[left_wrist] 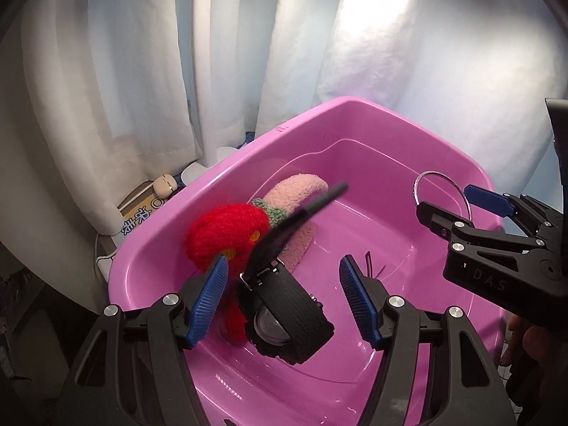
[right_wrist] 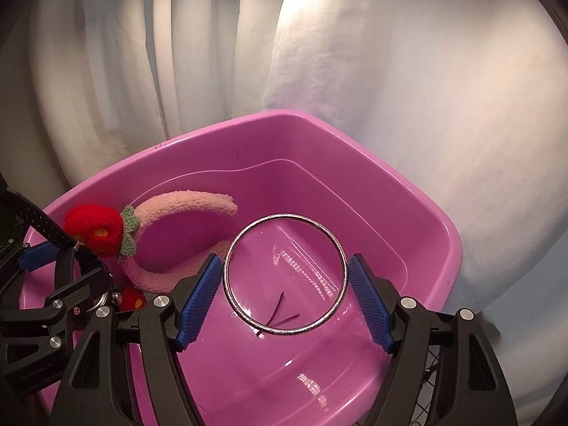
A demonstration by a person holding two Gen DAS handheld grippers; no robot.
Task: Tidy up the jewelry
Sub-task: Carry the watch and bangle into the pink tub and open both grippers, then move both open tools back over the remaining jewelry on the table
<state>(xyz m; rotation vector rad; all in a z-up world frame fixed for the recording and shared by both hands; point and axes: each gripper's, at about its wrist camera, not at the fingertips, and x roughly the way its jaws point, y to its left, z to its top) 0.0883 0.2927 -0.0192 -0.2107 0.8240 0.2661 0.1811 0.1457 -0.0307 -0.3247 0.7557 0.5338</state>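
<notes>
A pink plastic tub [left_wrist: 198, 213] [right_wrist: 419, 191] holds a fluffy pink headband [left_wrist: 294, 191] [right_wrist: 184, 202] with a red knitted flower [left_wrist: 223, 234] [right_wrist: 92, 227]. My left gripper [left_wrist: 284, 291] is open over the tub. A black wristwatch [left_wrist: 287, 312] is between its blue pads, apart from both, strap sticking up. My right gripper [right_wrist: 285, 278] is shut on a silver bangle [right_wrist: 284, 273], held by its sides above the tub. The bangle [left_wrist: 440, 191] and right gripper [left_wrist: 475, 209] also show at the right of the left wrist view.
A thin dark red hair tie or thread [right_wrist: 280, 312] lies on the tub floor. White curtains [left_wrist: 142, 71] hang behind the tub. A cardboard box with printed characters [left_wrist: 138, 213] and a small beige object [left_wrist: 164, 184] sit left of the tub.
</notes>
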